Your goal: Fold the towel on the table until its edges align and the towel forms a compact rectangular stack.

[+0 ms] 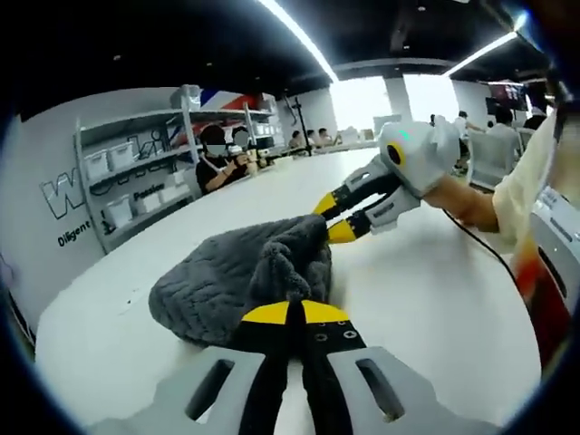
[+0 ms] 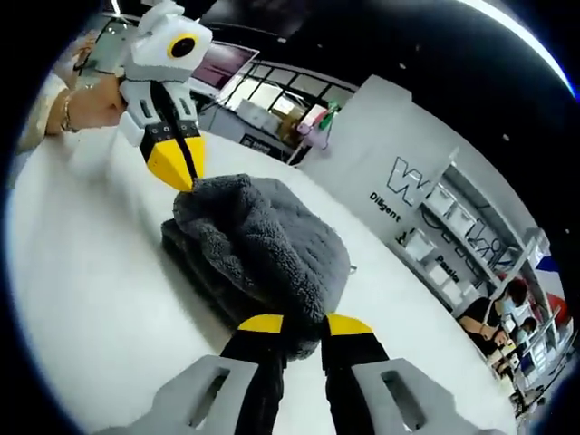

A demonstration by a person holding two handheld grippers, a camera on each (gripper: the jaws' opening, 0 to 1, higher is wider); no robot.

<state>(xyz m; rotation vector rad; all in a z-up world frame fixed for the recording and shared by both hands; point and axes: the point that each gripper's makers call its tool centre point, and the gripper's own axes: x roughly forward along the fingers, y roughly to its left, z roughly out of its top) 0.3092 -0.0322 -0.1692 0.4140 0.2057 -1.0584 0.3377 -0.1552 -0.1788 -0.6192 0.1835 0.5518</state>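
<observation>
Table (image 1: 426, 290): white, smooth, broad with a curved edge, bare around the towel. Nothing lies between either gripper and the cloth.

Towel (image 1: 237, 276): dark grey, thick, fuzzy pile with a ribbed weave on its outer face. It lies bunched in a rounded heap on the table, partly lifted at two ends, with flatter layers spread underneath in the right gripper view.

Left gripper (image 1: 288, 314): black jaws with yellow tips, nearly closed, pinching the towel's near edge just ahead of the tips. A fold of pile stands up right in front of them.

Right gripper (image 2: 304, 324): yellow-tipped jaws a little apart, with a fold of towel pressed between them at the near side of the heap. In the left gripper view it comes in from the right beyond the heap, white body, tips at the towel's far edge. A hand (image 1: 467, 201) holds it, pale sleeve behind.

In the right gripper view the left gripper sits beyond the towel, tips down on the far edge, held by a hand with a bracelet (image 2: 67, 111).

Room: open hall, dark ceiling, long strip lights (image 1: 299, 36). Beyond the left gripper and to its left, a grey wall with lettering and white shelves (image 1: 136, 172) holding pale bins. People (image 1: 217, 159) sit at the table's far end. Bright windows behind them.
</observation>
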